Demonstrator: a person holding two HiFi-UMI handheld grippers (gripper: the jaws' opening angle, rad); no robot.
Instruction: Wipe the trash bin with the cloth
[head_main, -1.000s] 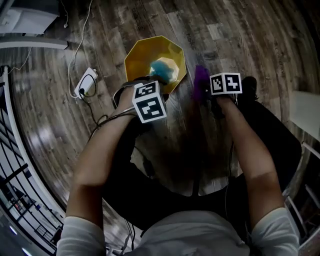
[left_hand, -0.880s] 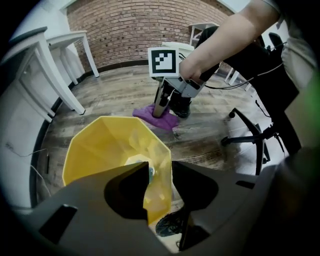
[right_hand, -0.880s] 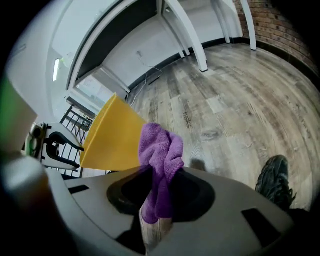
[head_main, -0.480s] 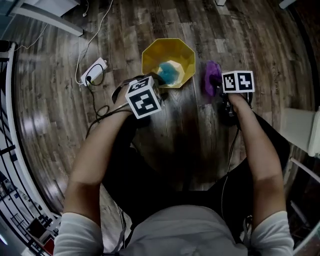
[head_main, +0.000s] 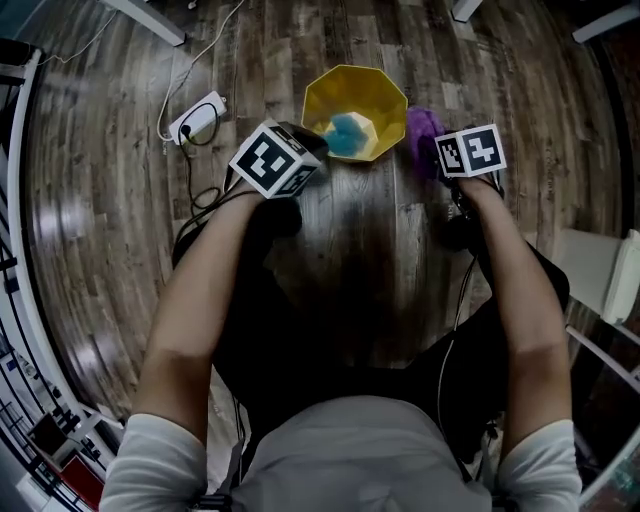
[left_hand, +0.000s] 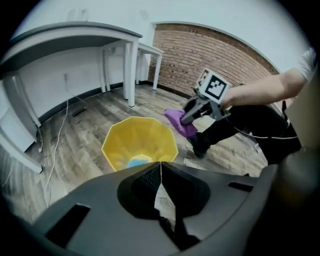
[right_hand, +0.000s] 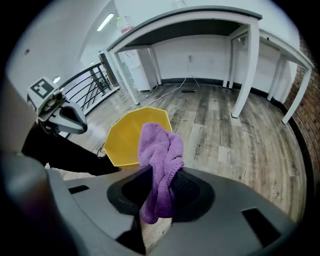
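Cloth (right_hand: 161, 142) clamped in right gripper (right_hand: 166, 170) hangs beside bin (head_main: 365, 88); left gripper (left_hand: 161, 165) has just closed empty.

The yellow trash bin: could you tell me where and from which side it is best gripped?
I'd pinch the trash bin at its near rim from above, one jaw inside, one outside: it stands upright, open, thin-walled. The left gripper, just closed empty, must reopen.

In the head view the cube of the right tongs (right_hand: 162, 187) hides part of the cloth (head_main: 422, 130). The blue thing (head_main: 347, 132) in the bin (head_main: 383, 98) is too blurred to identify. In the right gripper view the cloth covers part of the bin's rim.
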